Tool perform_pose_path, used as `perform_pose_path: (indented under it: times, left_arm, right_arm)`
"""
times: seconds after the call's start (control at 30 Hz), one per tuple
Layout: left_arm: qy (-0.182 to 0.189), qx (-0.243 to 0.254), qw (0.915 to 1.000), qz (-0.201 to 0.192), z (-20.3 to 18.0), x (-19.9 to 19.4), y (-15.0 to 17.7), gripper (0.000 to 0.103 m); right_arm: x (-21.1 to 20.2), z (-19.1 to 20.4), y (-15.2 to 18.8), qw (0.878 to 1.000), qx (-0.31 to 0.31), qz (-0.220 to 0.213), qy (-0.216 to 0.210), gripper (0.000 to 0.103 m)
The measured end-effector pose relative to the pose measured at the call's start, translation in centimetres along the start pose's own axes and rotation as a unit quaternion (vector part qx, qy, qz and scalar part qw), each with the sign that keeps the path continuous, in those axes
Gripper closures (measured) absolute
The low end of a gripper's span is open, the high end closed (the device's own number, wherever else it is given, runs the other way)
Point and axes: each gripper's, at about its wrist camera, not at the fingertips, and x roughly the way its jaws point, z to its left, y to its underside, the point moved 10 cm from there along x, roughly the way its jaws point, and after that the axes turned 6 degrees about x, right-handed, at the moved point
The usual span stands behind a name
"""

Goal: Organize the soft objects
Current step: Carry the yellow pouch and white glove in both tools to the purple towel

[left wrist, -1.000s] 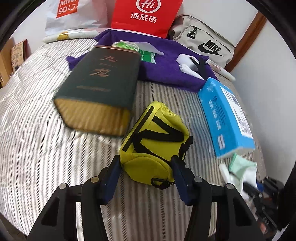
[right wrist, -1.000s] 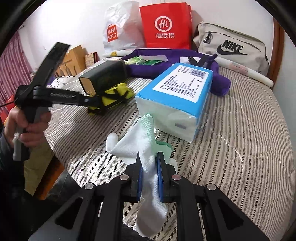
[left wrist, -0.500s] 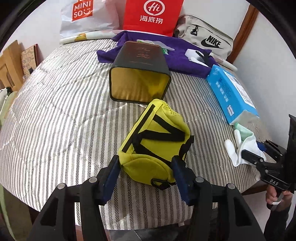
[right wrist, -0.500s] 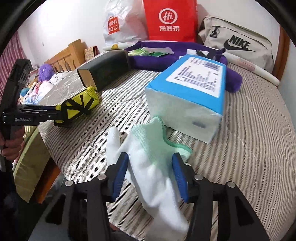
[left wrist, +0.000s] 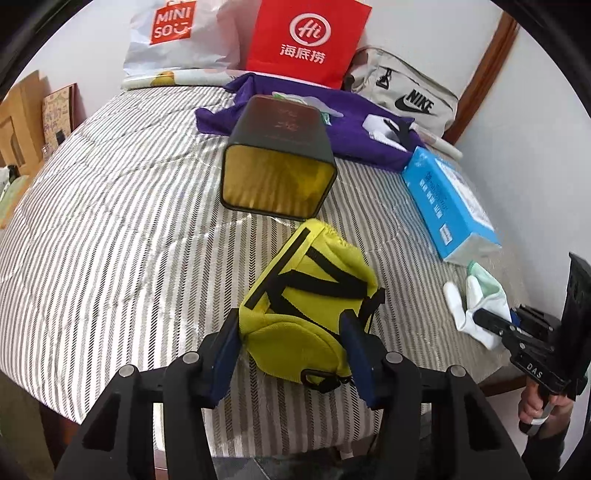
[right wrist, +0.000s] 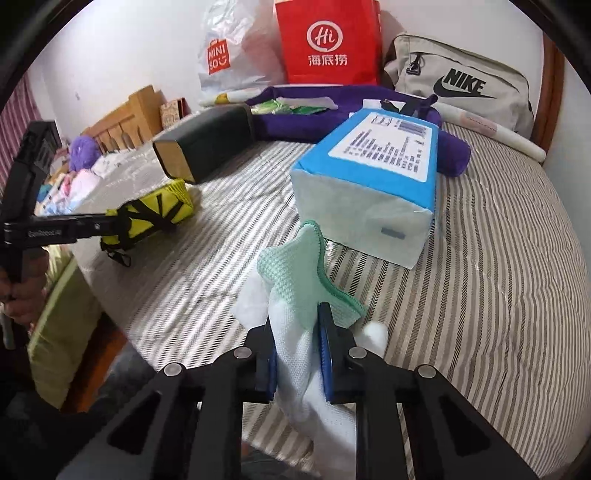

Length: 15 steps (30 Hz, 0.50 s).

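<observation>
My left gripper [left wrist: 291, 332] is shut on a yellow pouch with black straps [left wrist: 310, 295], which rests on the striped bed [left wrist: 110, 221]; the pouch also shows in the right wrist view [right wrist: 151, 214]. My right gripper [right wrist: 297, 332] is closed on a white glove with a green cuff [right wrist: 295, 291] near the bed's front edge, just in front of a blue tissue pack [right wrist: 373, 184]. The glove [left wrist: 476, 306] and the right gripper [left wrist: 495, 325] also show at the right of the left wrist view.
A dark box with a gold end [left wrist: 277, 162] lies beyond the pouch. A purple cloth [left wrist: 351, 129] with small items, a red bag [left wrist: 306, 37], a white Miniso bag [left wrist: 173, 33] and a Nike bag [left wrist: 406, 96] are at the back. Wall at right.
The right gripper opened around the glove half a second ago and has now closed on it again. The left gripper drew back toward the bed's edge with the pouch.
</observation>
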Motion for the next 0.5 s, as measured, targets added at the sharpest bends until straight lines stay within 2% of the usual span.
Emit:
perform_pose_path:
  times: [0.5]
  left_arm:
    - [0.003,-0.007,0.9993,-0.037,-0.3,-4.3,-2.2,0.053]
  right_arm:
    - [-4.3,1.3,-3.3,0.998,0.019,-0.037,-0.041,0.085]
